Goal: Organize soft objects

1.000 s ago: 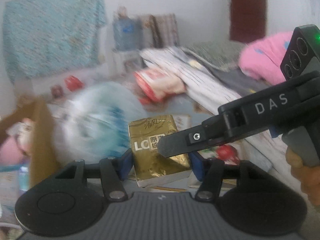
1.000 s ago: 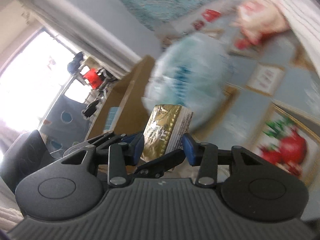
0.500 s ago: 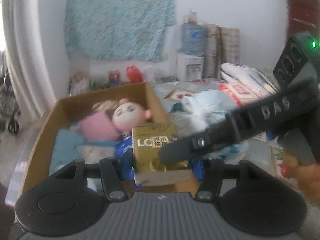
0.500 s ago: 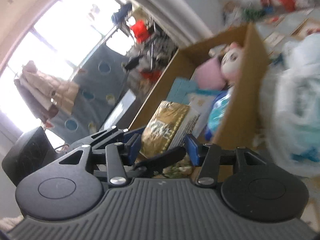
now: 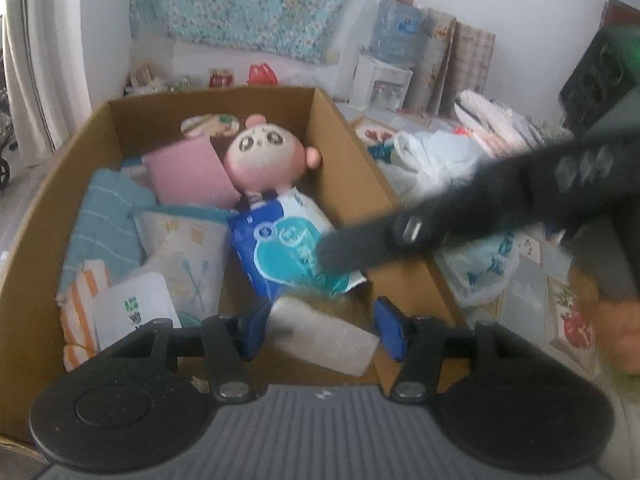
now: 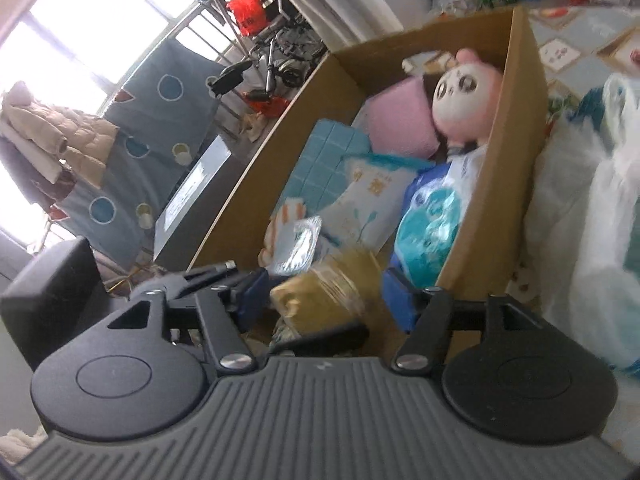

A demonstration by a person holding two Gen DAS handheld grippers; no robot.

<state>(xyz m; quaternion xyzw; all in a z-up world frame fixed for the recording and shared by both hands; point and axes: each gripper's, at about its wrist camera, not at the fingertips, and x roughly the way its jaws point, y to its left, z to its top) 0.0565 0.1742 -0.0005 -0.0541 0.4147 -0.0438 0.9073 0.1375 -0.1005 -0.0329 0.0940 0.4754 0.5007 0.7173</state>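
Both your grippers are over the near end of the one cardboard box (image 5: 344,160).

Left gripper (image 5: 320,326): fingers closing, the gold tissue pack (image 5: 324,336) between them, blurred and tilted; its left end touches the left blue pad, but there is a gap at the right pad, so not clamped as far as I can tell.

Right gripper (image 6: 324,300): fingers opening and now wide, the same gold pack (image 6: 320,296) sits between them with clear gaps on both sides.

Count in the box:
- one pink-headed doll (image 5: 266,160) at the far end
- one pink cushion (image 5: 188,174) just left of it
- one blue-and-teal pack (image 5: 288,252) below the doll
- one teal striped cloth (image 5: 106,216) at the left wall
- one white printed pack (image 5: 188,256)
- one orange-striped cloth (image 5: 78,312)
- one small white packet (image 5: 134,314) near the corner

Outside, right of the box: one white plastic bag (image 5: 484,264), contents unclear.
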